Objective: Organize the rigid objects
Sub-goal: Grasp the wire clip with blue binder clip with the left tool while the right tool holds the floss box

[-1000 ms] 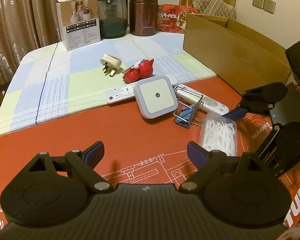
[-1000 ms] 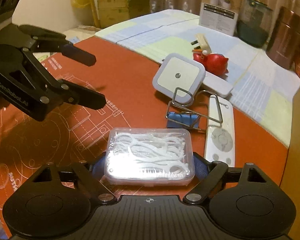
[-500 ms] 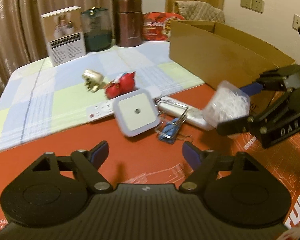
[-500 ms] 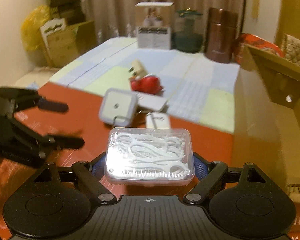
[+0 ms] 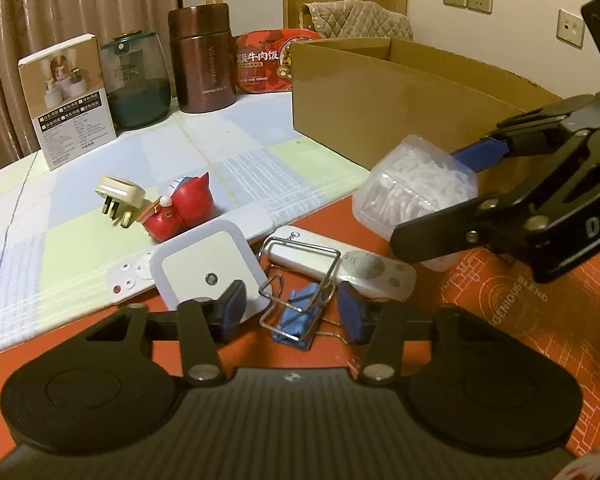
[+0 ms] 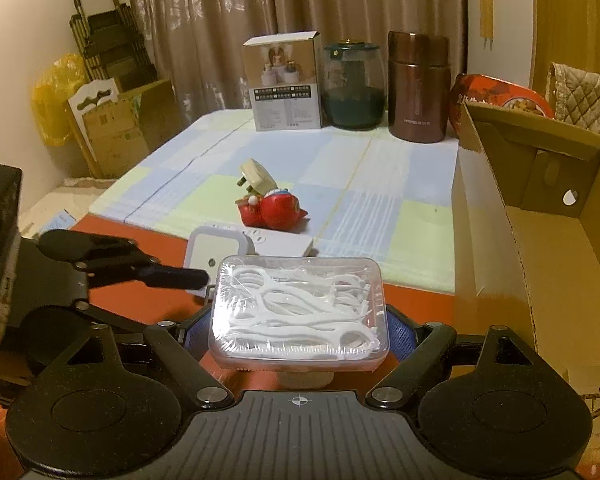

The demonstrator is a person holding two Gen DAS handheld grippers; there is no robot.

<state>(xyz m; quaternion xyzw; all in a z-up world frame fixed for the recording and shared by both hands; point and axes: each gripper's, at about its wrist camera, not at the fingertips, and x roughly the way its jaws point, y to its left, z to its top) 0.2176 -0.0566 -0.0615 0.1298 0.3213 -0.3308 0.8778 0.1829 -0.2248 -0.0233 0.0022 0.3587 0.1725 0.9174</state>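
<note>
My left gripper [image 5: 292,312] hangs low over the orange mat, its jaws closing around a blue binder clip [image 5: 296,320] with wire handles. The pads stand either side of the clip without pressing it. My right gripper [image 6: 298,330] is shut on a clear floss pick box [image 6: 298,308], held in the air. In the left wrist view that floss pick box [image 5: 416,188] hovers in front of the open cardboard box [image 5: 380,100]. A white night light [image 5: 208,272], a white remote [image 5: 364,268], a red toy [image 5: 184,212] and a cream plug [image 5: 118,196] lie beyond the clip.
The cardboard box [image 6: 500,240] stands open on the right. A second remote [image 5: 134,276] lies under the night light. At the back stand a product carton [image 5: 68,100], a green jar [image 5: 138,80], a brown flask [image 5: 202,56] and a red food bowl [image 5: 272,60].
My left gripper has moved forward to the binder clip and its jaws have narrowed around it. The right gripper has lifted the floss pick box off the mat and swung toward the cardboard box.
</note>
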